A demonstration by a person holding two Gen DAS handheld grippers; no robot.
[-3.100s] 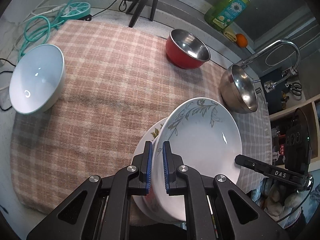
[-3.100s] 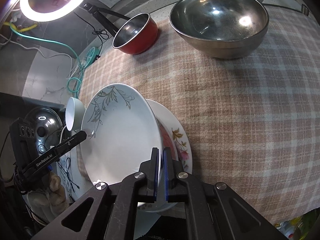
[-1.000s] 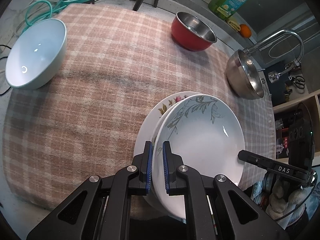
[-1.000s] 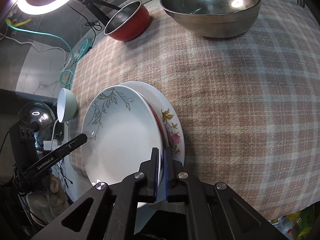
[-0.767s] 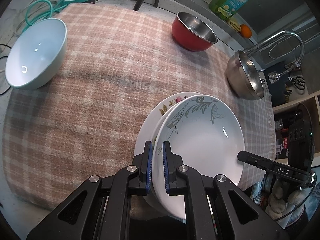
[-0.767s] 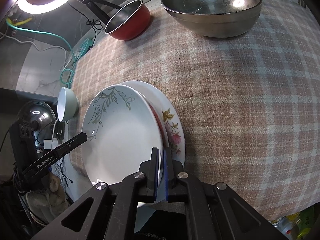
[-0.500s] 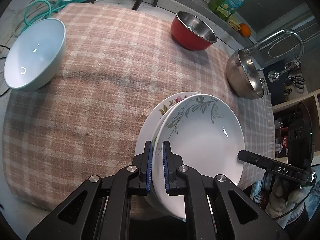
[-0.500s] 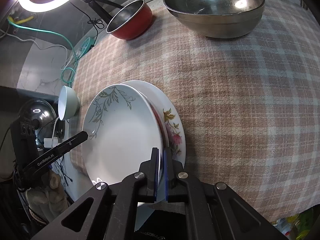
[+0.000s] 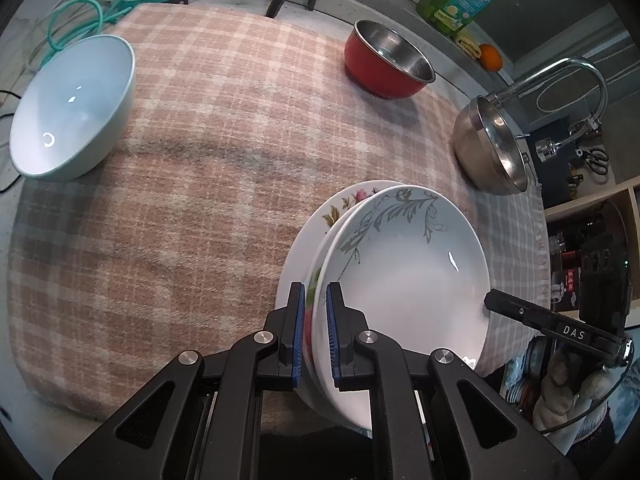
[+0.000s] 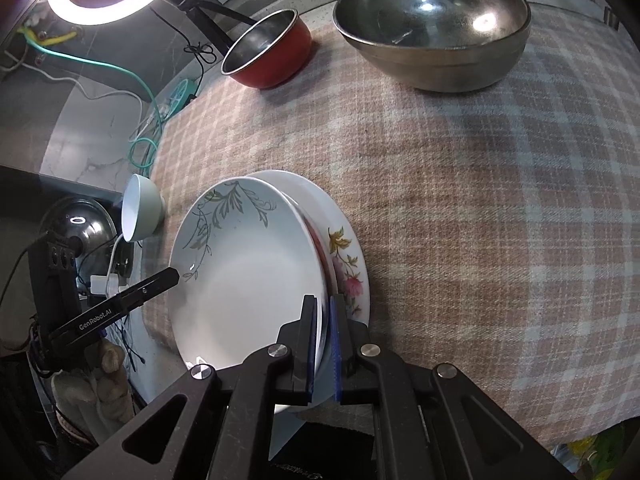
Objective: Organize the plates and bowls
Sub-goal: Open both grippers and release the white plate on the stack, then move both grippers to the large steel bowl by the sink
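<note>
Both grippers' fingers clamp opposite rims of the leaf-patterned plate (image 9: 404, 276), left gripper (image 9: 315, 322) and right gripper (image 10: 323, 340), resting on the floral plate (image 10: 346, 264) directly beneath

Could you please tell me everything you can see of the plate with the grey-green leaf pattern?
The leaf-pattern plate is a shallow, glossy white dish, ceramic by its look, with a grey-green leaf spray along one side of its rim. It is empty and clean, and it lies on top of the rose-pattern plate, shifted a little off centre, over the checked cloth at the table's near edge. The left gripper is shut on its rim at one side and the right gripper at the opposite side.
</note>
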